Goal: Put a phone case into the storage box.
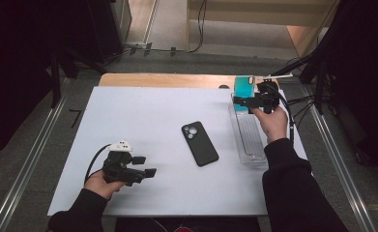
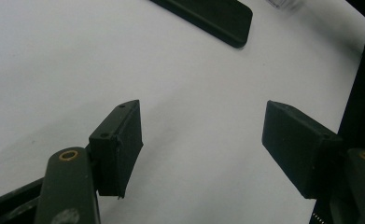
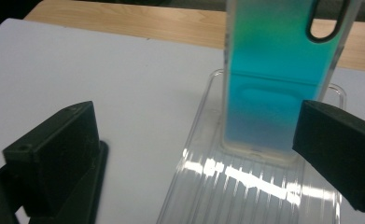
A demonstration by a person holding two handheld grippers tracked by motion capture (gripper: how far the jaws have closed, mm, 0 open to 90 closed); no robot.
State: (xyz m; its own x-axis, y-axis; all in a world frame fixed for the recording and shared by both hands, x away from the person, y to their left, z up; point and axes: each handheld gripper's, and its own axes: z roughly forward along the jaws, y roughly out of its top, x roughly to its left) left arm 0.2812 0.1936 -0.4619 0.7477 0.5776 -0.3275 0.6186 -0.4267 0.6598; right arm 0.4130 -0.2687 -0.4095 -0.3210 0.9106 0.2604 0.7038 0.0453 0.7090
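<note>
**Teal case stands in the clear tray, right tongs open just short of it**

Black forearms and sleeves enter at the near edge; from there, the thing in hand: a teal phone case [image 3: 273, 88] stands upright at the far end of a clear ribbed tray [image 3: 245, 186] along the right side of the white tabletop [image 1: 143, 121]; the right tongs [image 1: 254, 101] hover level with it, jaws spread and pressing on nothing, the case just ahead of them and nearer the right jaw than the left. No earlier picture is needed to judge the step: a pick or a release at the case; to do it well, centre the case between the pads before any squeeze, keep the tongs level, and move straight so the case does not tip against the tray wall. Outward: a black phone [image 1: 199, 143] lies face down mid-tabletop, well apart; the left tongs [image 1: 145, 166] rest near the front left, jaws apart and empty.
</note>
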